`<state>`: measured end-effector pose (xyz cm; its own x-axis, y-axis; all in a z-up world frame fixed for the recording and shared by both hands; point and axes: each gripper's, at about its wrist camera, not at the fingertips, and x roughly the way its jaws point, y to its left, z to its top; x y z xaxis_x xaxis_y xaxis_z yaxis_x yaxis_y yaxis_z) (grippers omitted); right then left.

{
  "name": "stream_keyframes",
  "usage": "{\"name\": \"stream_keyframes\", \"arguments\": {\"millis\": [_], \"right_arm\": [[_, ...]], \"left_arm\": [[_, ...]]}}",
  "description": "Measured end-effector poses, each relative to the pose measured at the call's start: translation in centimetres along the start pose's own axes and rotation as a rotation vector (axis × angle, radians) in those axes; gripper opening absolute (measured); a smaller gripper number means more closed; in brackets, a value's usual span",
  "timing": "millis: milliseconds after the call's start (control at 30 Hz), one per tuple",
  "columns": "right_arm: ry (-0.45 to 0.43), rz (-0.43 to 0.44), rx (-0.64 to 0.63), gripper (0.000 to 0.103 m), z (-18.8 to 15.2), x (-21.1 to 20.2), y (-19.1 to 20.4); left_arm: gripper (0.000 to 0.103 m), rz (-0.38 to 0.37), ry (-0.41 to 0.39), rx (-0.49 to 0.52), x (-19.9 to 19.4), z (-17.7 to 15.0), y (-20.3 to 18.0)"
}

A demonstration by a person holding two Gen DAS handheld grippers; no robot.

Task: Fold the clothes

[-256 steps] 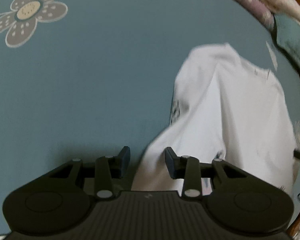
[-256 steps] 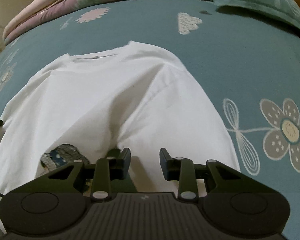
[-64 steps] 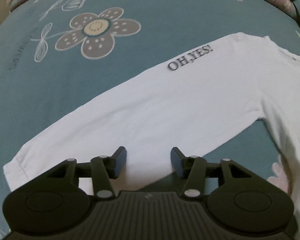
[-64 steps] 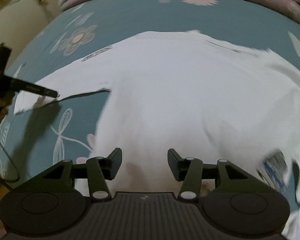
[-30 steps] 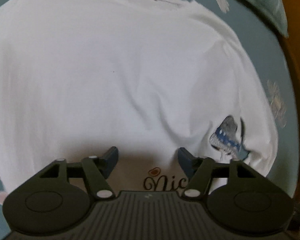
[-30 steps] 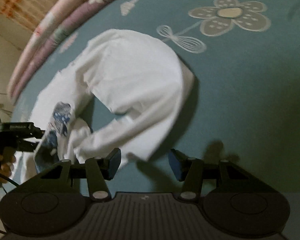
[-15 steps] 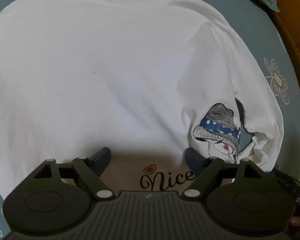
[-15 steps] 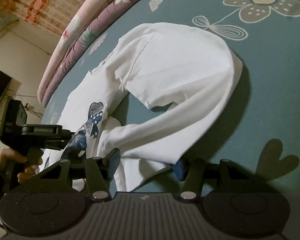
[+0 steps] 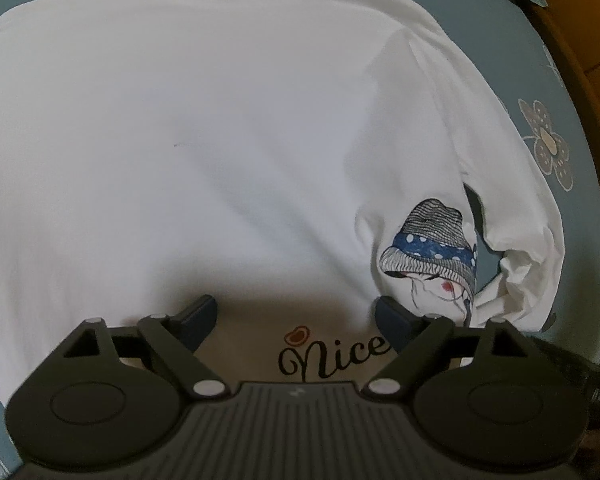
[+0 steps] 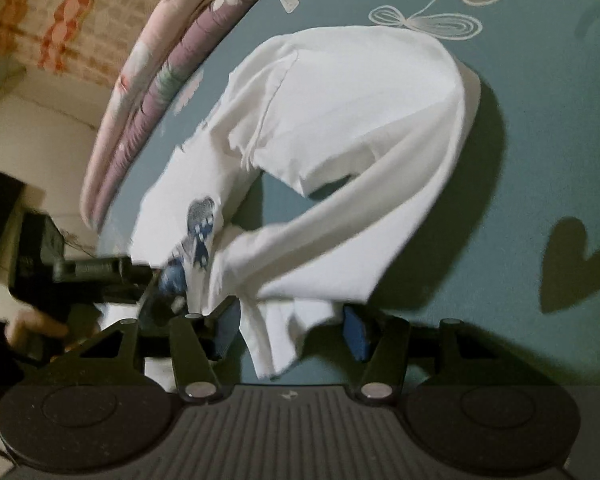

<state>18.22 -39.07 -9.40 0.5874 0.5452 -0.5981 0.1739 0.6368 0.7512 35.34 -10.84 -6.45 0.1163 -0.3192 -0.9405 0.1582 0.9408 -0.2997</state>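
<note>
White shirt (image 9: 220,120): left gripper (image 9: 296,312) fingers opening wider above it; right gripper (image 10: 292,332) now straddles the sleeve cuff (image 10: 276,332), unpinched.

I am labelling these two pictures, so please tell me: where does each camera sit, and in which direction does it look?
Left wrist: sits on the left tongs, looks steeply down on the white shirt; its jaws are opening above the cloth.
Right wrist: sits on the right tongs, looks slantwise across the bed; the sleeve end lies between its jaws; a hand shows at left.
Shared: the shirt and its hat print.
</note>
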Motion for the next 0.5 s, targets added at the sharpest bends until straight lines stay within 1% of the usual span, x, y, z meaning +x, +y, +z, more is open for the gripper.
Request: {"name": "stream_keyframes", "arguments": {"millis": [33,67,100,133,200,300,367,433,500], "right_arm": [[-0.004,0.015,0.017,0.057,0.2,0.1,-0.3],[-0.005,-0.005,0.030,0.043,0.1,-0.1,-0.5],[-0.005,-0.024,0.043,0.018,-0.1,-0.3,-0.7],[-0.006,-0.030,0.076,0.010,-0.4,-0.5,-1.0],[-0.007,-0.042,0.141,0.010,-1.2,-0.9,-1.6],[-0.037,-0.032,0.182,0.011,-2.1,-0.6,-1.5],[-0.041,-0.034,0.179,0.008,-2.0,-0.2,-1.2],[-0.031,-0.063,0.163,0.008,-1.9,-0.4,-0.6],[-0.021,-0.102,0.179,0.008,-1.9,-1.3,-0.3]], "left_arm": [[0.087,-0.001,0.000,0.004,0.0,0.0,0.0],[0.088,0.000,0.002,0.008,0.0,0.0,-0.1],[0.088,-0.001,0.004,0.013,0.0,0.0,-0.1],[0.088,-0.002,0.006,0.019,0.0,0.0,-0.1],[0.088,-0.005,0.011,0.030,0.1,0.2,-0.2],[0.088,-0.009,0.012,0.042,0.2,0.1,-0.3],[0.089,-0.009,0.011,0.049,0.1,0.1,-0.3],[0.089,-0.006,0.018,0.058,0.1,0.1,-0.4],[0.089,-0.008,0.027,0.068,0.1,0.3,-0.4]]}}
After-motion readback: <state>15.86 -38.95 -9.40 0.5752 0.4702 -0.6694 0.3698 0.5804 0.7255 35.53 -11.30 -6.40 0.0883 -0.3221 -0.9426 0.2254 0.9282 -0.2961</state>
